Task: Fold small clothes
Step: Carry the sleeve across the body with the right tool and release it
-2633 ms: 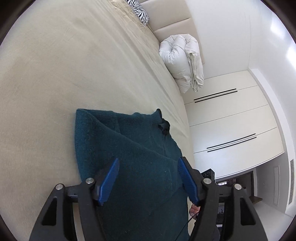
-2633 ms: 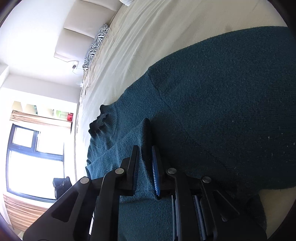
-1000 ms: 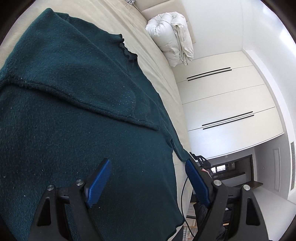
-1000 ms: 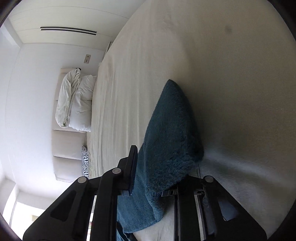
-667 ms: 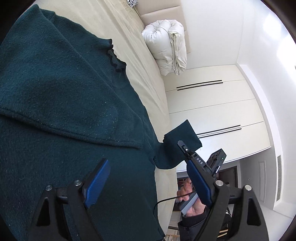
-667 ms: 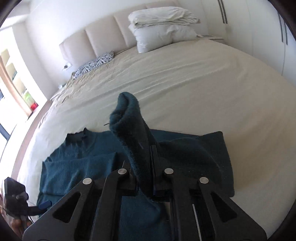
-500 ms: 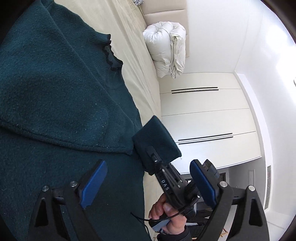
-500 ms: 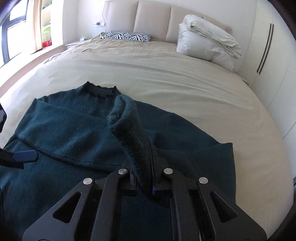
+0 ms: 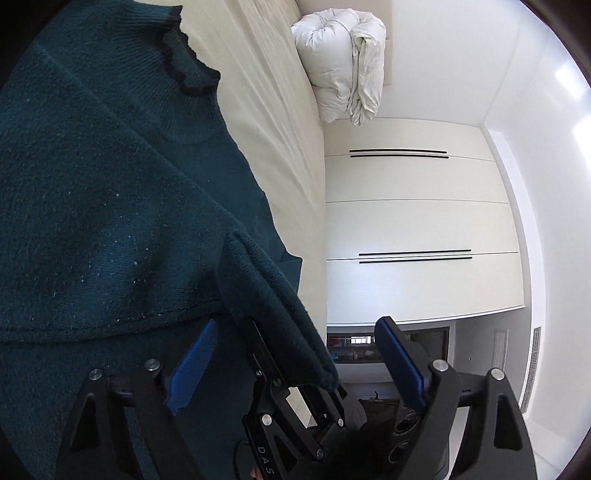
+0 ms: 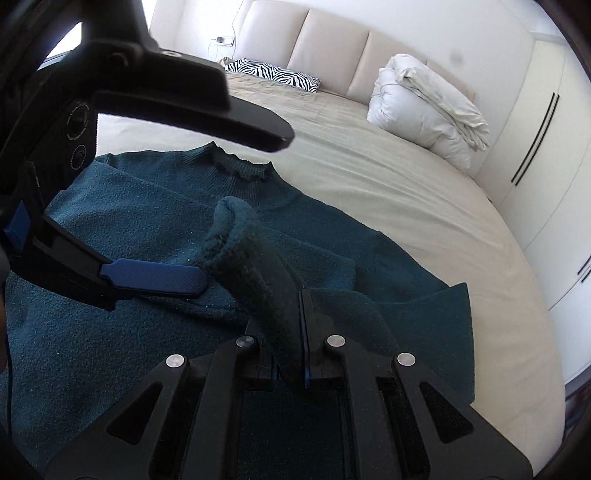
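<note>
A dark teal knit sweater (image 10: 110, 229) lies flat on the beige bed (image 10: 369, 166), collar (image 10: 240, 166) toward the headboard. One sleeve lies folded across its chest. My right gripper (image 10: 288, 325) is shut on the other sleeve's cuff (image 10: 240, 243) and holds it raised over the sweater body. In the left wrist view that cuff (image 9: 280, 310) sits between the blue pads of my open left gripper (image 9: 291, 365), just above the sweater (image 9: 92, 192). The left gripper's fingers (image 10: 151, 277) also show in the right wrist view, one on each side of the cuff.
A folded white duvet (image 10: 424, 107) and a zebra-print pillow (image 10: 273, 74) lie by the padded headboard (image 10: 325, 33). White wardrobe doors (image 9: 417, 229) stand beyond the bed's edge.
My right gripper lifted the sleeve cuff off the bed's side and swung it over the sweater, into the gap of my left gripper. The left gripper stayed open and moved closer to the sweater.
</note>
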